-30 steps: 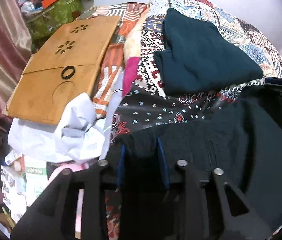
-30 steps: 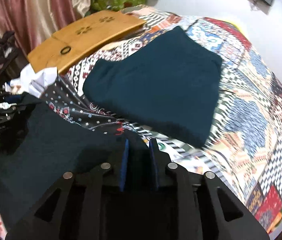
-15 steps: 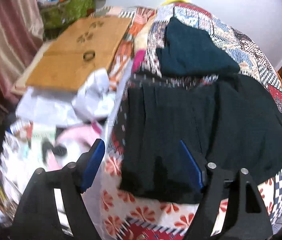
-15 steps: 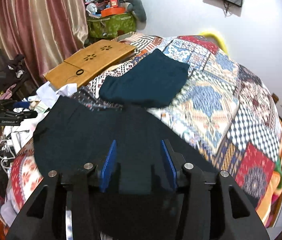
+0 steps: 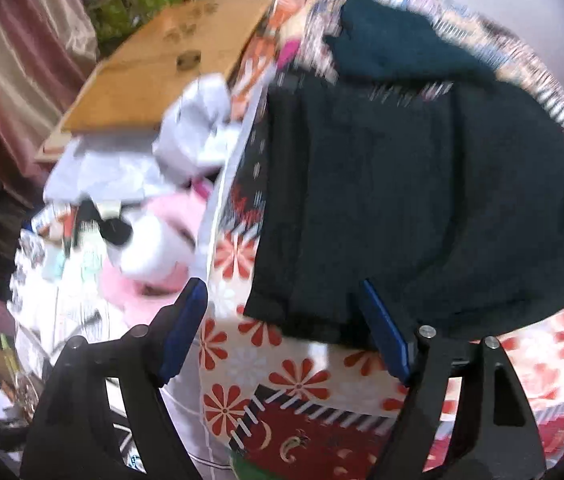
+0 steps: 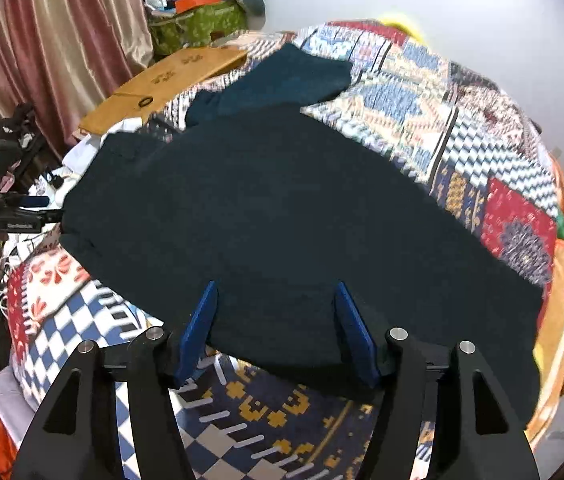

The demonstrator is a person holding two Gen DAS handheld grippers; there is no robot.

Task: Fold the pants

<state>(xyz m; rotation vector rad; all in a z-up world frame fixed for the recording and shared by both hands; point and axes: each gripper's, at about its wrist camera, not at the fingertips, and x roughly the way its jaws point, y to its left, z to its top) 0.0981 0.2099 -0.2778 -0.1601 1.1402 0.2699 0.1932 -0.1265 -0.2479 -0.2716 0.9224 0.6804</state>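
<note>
Left tongs | right tongs: just opened, empty | pants: flat on quilt, long axis left-to-right.

Left gripper: points steeply down, jaws wide apart, nothing between the blue pads; they have just been opening.
Right gripper: tilted downward, jaws parted, less wide than the left; they have just been opening, and its blue pads press on nothing.
Left gripper from the right camera: at the far left edge, dark frame level, fingers pointing right.
</note>
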